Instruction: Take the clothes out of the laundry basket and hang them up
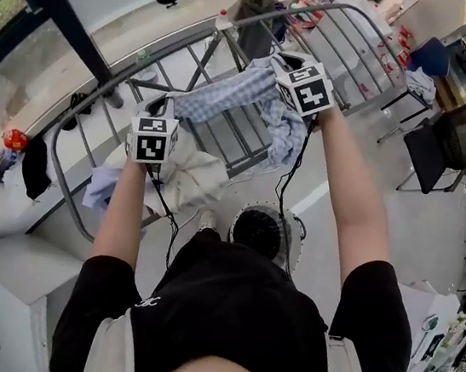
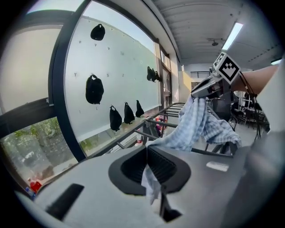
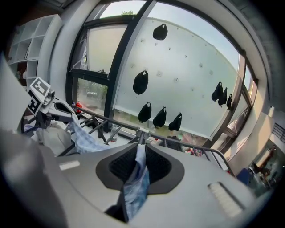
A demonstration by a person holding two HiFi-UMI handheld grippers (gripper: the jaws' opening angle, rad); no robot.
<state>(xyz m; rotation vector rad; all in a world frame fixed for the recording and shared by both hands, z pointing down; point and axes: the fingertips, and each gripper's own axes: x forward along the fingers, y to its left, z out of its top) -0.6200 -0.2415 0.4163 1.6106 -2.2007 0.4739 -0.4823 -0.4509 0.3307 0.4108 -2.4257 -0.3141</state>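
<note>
Spanning open air, checked cloth (image 1: 229, 93) hangs over drying rack (image 1: 349, 48).

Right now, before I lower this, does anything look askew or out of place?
The blue-and-white checked cloth hangs bunched and twisted between the left gripper and right gripper, not spread flat, a tail drooping under the right. A cream garment lies crumpled on the grey metal rack.

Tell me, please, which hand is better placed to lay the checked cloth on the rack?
Probably right: the right gripper holds the cloth over bare bars of the rack; the left gripper holds it above a white garment already there.
</note>
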